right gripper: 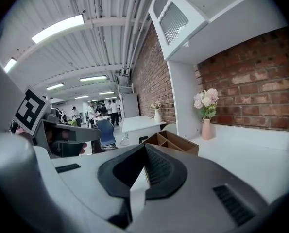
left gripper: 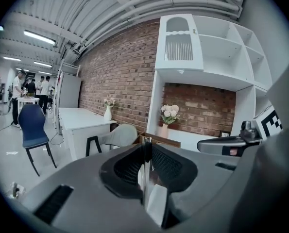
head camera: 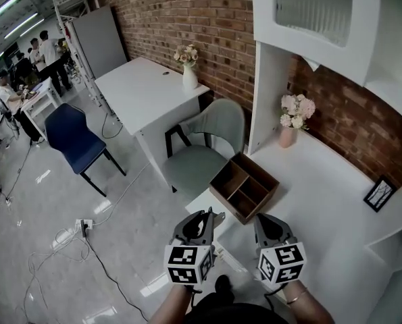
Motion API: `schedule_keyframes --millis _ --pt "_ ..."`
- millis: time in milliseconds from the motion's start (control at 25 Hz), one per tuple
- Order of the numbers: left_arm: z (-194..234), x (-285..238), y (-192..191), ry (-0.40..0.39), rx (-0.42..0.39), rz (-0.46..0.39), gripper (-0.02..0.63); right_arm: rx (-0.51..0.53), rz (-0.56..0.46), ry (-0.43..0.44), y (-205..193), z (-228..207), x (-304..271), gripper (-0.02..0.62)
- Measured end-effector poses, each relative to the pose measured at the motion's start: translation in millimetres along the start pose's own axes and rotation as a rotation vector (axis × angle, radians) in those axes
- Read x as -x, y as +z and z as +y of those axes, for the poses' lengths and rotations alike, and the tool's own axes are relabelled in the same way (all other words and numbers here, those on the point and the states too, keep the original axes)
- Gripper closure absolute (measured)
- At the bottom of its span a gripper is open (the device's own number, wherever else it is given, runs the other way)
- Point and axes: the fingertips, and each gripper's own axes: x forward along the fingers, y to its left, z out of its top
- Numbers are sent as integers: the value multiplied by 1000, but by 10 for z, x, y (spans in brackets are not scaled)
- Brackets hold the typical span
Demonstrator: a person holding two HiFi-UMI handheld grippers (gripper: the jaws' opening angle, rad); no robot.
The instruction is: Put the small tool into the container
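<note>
the small tool (left gripper: 144,176), a thin silvery strip, is clamped between the closed fingers of the left gripper (head camera: 211,216). the right gripper (head camera: 259,217) is closed on nothing. both are held near the wooden container (head camera: 225,196), which is placed on the white desk (head camera: 322,201).

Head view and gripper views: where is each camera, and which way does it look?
Head view: on the head, looking down at the desk, wooden box, left gripper, right gripper, forearms.
Left gripper view: on that gripper, along fingers pinching a thin strip, toward the box; right gripper beside.
Right gripper view: on that gripper, along shut fingers toward the box; left gripper beside.
Both gripper views share the box and pink vase.
</note>
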Motion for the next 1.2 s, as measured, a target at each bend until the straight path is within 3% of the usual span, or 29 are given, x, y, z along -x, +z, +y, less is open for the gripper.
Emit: schedule_keyframes --millis 560,1200 --pt "339 -645 334 -75 -4 -8 535 -12 10 -79 179 -182 -542 592" --pt "327 -1070 948 -69 -38 -93 535 -24 24 -61 165 -357 -677 592"
